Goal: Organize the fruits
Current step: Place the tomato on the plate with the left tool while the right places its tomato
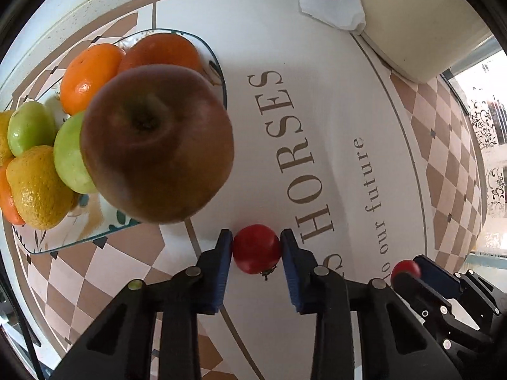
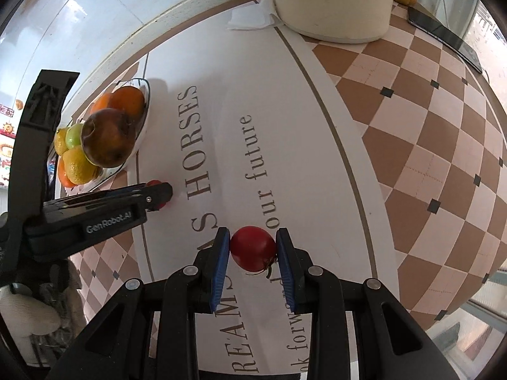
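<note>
The left tongs [image 1: 256, 250] point straight down at the worktop [image 1: 348, 158], low in the middle of the left wrist view, their blue pads [image 1: 223, 269] clamped on a small red tomato [image 1: 256, 248] with its green stem turned toward the camera. The right tongs [image 2: 253, 248] tilt steeply downward, low in the middle of the right wrist view, clamped on a second red tomato [image 2: 253, 247], stem at its lower right. Both tomatoes sit on the white lettered cloth. At the left of the left wrist view a glass plate [image 1: 218, 72] holds a large brownish-red apple [image 1: 157, 142], oranges [image 1: 90, 77], green apples [image 1: 30, 128] and a lemon [image 1: 39, 186].
</note>
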`<state>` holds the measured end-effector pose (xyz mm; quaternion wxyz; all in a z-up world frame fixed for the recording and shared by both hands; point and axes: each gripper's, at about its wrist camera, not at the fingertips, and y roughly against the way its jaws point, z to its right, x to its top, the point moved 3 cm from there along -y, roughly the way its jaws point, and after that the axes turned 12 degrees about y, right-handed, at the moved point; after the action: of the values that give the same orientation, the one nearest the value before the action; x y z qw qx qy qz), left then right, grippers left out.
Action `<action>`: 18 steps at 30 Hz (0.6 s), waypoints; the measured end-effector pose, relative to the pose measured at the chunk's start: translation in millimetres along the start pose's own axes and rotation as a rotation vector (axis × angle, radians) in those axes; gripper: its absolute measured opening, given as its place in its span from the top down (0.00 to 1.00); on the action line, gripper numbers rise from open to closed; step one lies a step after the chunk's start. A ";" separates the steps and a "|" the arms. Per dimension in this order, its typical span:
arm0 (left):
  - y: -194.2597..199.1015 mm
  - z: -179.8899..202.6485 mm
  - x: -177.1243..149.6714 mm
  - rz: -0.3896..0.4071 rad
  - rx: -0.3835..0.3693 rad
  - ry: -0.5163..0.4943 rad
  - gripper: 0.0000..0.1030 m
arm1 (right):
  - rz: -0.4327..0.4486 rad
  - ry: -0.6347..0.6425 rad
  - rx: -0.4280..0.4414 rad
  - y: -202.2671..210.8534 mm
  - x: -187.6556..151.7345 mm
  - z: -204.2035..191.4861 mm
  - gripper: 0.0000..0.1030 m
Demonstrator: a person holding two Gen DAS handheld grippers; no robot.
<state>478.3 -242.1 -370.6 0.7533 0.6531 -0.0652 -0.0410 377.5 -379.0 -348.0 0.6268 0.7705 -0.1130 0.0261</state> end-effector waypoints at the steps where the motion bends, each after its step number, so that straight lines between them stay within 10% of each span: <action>1: 2.0 -1.6 -0.3 0.005 -0.005 0.005 0.73 | 0.002 0.006 -0.001 0.7 -0.3 -1.3 0.68; 18: 124.5 -140.5 -16.0 0.131 -0.172 0.273 0.73 | 0.082 0.172 0.162 28.5 30.8 -97.0 0.69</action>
<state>480.9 -84.4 -267.6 0.8093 0.5802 -0.0009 0.0916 411.4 -294.5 -294.4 0.5684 0.8081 -0.0877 0.1269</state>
